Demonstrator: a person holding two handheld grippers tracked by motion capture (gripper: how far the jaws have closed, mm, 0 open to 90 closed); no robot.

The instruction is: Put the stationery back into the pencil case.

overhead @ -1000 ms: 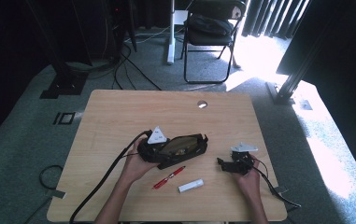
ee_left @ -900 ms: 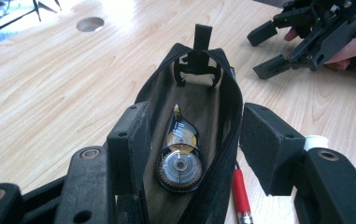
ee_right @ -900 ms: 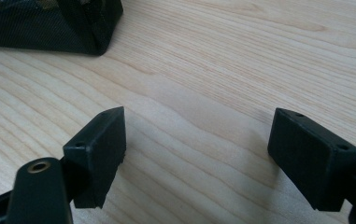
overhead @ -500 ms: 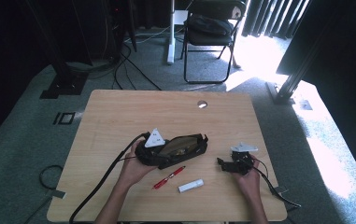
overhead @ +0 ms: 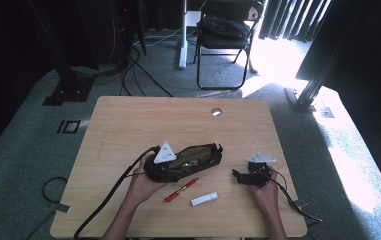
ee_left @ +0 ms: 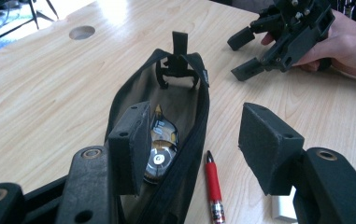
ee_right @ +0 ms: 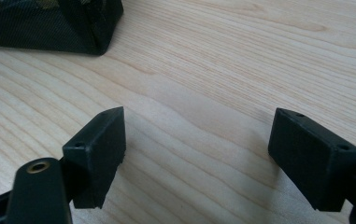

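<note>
A black zip pouch (overhead: 198,157) lies open in the middle of the wooden table (overhead: 143,125). In the left gripper view the pouch (ee_left: 133,93) holds a shiny round-faced object (ee_left: 159,151). My left gripper (ee_left: 199,149) is open and straddles the pouch's near rim, one jaw inside the opening and the other outside above a red pen (ee_left: 213,184). From above, the left gripper (overhead: 170,162) sits at the pouch's left end. My right gripper (overhead: 248,176) rests open on the table to the right of the pouch. Bare wood lies between the right gripper's (ee_right: 196,149) jaws.
The red pen (overhead: 180,190) and a small white stick-shaped object (overhead: 204,199) lie in front of the pouch. A round cable hole (overhead: 216,111) is at the table's far side. A chair (overhead: 225,30) stands beyond the table. Cables trail off the near edge.
My left gripper has slid slightly left and toward the person along the pouch. The right gripper has stayed in place.
</note>
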